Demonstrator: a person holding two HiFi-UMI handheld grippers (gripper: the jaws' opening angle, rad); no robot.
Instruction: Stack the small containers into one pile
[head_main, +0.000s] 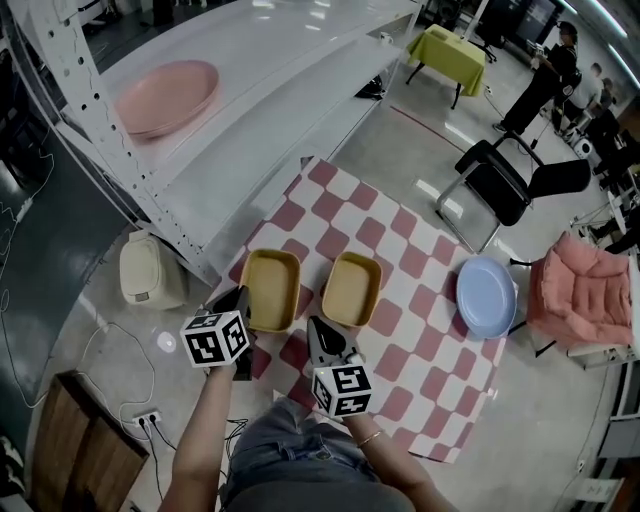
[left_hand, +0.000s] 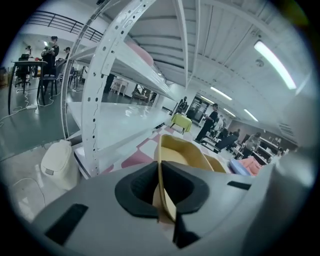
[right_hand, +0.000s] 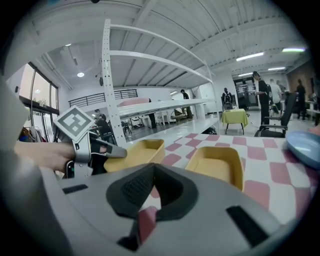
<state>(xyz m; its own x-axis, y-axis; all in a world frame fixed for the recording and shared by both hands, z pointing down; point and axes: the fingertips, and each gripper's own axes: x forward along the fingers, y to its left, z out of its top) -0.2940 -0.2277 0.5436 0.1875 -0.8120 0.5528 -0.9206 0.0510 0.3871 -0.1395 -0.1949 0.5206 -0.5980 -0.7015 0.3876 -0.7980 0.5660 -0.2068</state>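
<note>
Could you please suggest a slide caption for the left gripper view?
Left claw shut on the rim of a yellow container, with a second yellow container beyond on the checked cloth.

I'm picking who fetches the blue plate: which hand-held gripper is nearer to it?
Right. The right hand-held gripper is left of the blue plate, by the right yellow container; the left hand-held gripper is farther left, clamped on the rim of the left yellow container.

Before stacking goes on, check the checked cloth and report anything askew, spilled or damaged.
Nothing stands out. The left container and right container are upright, empty, side by side on the checked cloth. The left tool grips the left container's near rim. No spill or damage shows.
</note>
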